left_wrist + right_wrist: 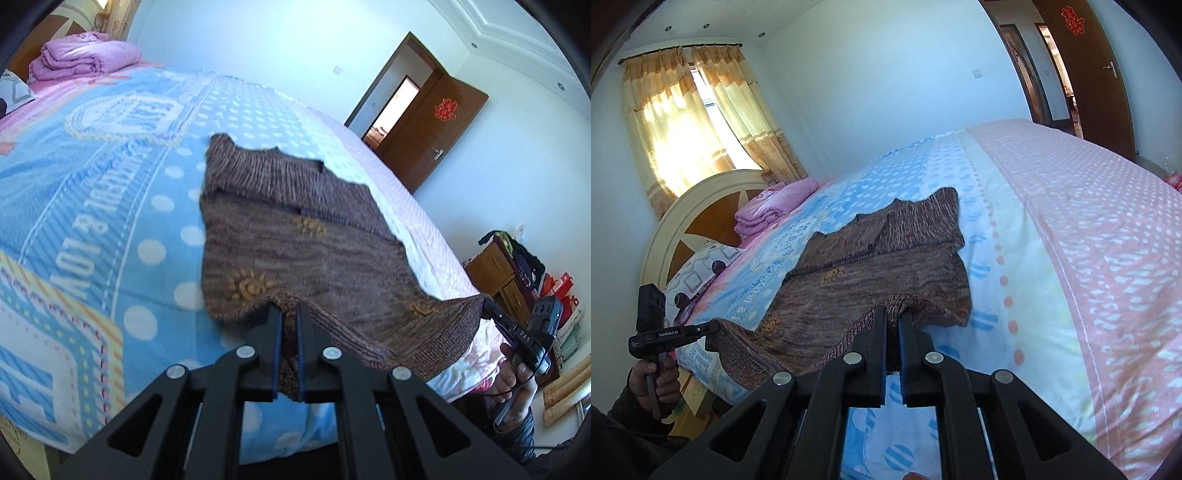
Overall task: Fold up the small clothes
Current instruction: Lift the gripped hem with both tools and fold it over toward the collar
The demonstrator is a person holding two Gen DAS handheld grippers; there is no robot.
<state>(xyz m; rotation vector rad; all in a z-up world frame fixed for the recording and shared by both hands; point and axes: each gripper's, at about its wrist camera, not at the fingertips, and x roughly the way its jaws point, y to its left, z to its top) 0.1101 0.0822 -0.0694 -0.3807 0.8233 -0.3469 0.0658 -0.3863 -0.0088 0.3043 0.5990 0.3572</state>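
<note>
A small brown knitted sweater (295, 236) with yellow sun motifs lies on the bed, its sleeves folded across the far part. My left gripper (289, 310) is shut on the near hem at one corner. My right gripper (893, 314) is shut on the hem at the other corner; it also shows in the left wrist view (491, 308). The left gripper also shows in the right wrist view (714, 326). The near hem is lifted a little off the bed between the two grippers. The sweater also shows in the right wrist view (879, 258).
The bed has a blue dotted blanket (110, 206) and a pink sheet (1089, 229). A folded pink quilt (81, 59) and a pillow (701, 266) lie by the headboard. A wooden door (436, 125) stands open. A cabinet with bags (517, 273) stands beside the bed.
</note>
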